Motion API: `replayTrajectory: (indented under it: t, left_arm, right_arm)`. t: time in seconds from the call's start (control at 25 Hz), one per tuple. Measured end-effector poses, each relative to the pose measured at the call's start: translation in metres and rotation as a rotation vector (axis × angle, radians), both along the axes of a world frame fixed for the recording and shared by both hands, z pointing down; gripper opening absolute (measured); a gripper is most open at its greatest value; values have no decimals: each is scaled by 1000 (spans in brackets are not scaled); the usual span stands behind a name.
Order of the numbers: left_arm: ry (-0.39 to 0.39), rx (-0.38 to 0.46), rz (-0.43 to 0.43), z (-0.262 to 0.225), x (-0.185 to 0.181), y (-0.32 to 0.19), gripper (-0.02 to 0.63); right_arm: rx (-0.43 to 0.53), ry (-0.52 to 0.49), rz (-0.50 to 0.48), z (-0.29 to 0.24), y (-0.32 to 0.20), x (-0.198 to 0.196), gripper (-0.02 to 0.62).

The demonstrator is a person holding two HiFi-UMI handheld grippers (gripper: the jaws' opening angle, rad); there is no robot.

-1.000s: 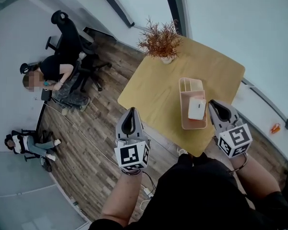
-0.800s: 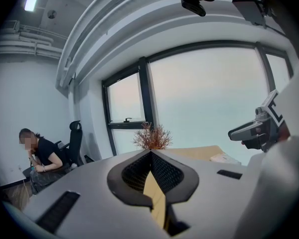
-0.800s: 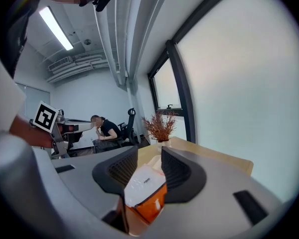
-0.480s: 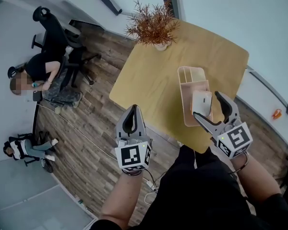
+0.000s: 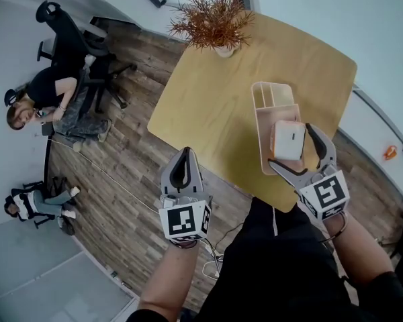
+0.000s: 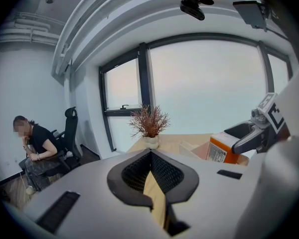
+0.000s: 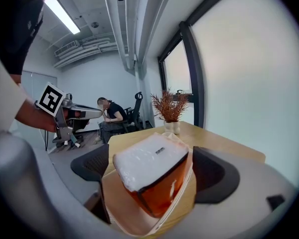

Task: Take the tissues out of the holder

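A tissue pack [image 5: 287, 139] with a white top and orange sides stands tilted in the near part of a peach holder [image 5: 265, 109] on the wooden table [image 5: 215, 99]. My right gripper [image 5: 291, 146] reaches around the pack; its jaws are opening and stand wide, one on each side, with gaps to the pack. In the right gripper view the tissue pack [image 7: 152, 171] fills the space between the dark pads [image 7: 217, 176], with the holder [image 7: 134, 220] under it. My left gripper [image 5: 183, 154] hangs shut and empty over the floor, left of the table's near edge. The left gripper [image 6: 151, 169] looks toward the tissue pack [image 6: 222, 148].
A potted dry plant [image 5: 213, 19] stands at the table's far edge. The holder's far end has small compartments [image 5: 272, 94]. A person sits on an office chair [image 5: 50, 102] at left, another person [image 5: 28, 203] lower left. A cable runs over the wooden floor [image 5: 121, 186].
My right gripper went from shut to wide open and moved forward around the tissue pack. The left gripper has stayed where it was, shut.
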State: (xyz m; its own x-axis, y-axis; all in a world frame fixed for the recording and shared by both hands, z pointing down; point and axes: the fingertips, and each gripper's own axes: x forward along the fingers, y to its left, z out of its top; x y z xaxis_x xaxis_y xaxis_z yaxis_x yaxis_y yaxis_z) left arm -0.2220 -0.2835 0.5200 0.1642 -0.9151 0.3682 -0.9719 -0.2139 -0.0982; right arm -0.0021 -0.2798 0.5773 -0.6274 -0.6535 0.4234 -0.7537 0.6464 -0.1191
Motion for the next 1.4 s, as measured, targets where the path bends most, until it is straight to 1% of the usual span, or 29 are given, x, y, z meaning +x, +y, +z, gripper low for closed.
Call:
replayTrajectory:
  t: [0.16,0.36,0.6,0.64,0.76,0.84,0.92,1.12,1.32,1.4]
  left_arm:
    - [5,-22,-5,9,-2,4,5]
    - [4,-39,-6,18,-2,11,5]
    - [6,-57,-8,21,-5,21,5]
    - [4,-57,-9,21,-7,22,5]
    - [2,-50,-12,19,-10,23,5]
    - [5,-46,-16,16,-10,23,5]
    - [8,-42,-19,14,-10,23,5]
    - [12,-26,-18,9,-8,23,5]
    - [15,-8,-21,2,-5,22,5]
    - [17,1,-21,-3,-3,22,5]
  right_arm:
    - [19,33,-15,9,-6,0,499]
    - [63,45,-19,7,-10,-6,497]
    - [39,67,-55,15,-5,-12,492]
    - [37,70,-59,15,-4,-12,481]
    - [39,87,-66,15,1,-12,390]
    - [46,91,-66,15,2,-11,360]
    - [27,94,-61,16,3,-9,346]
    - [7,85,-70,15,7,-7,337]
    - [22,77,-77,4,7,-6,336]
    - [13,84,-82,1,6,-5,336]
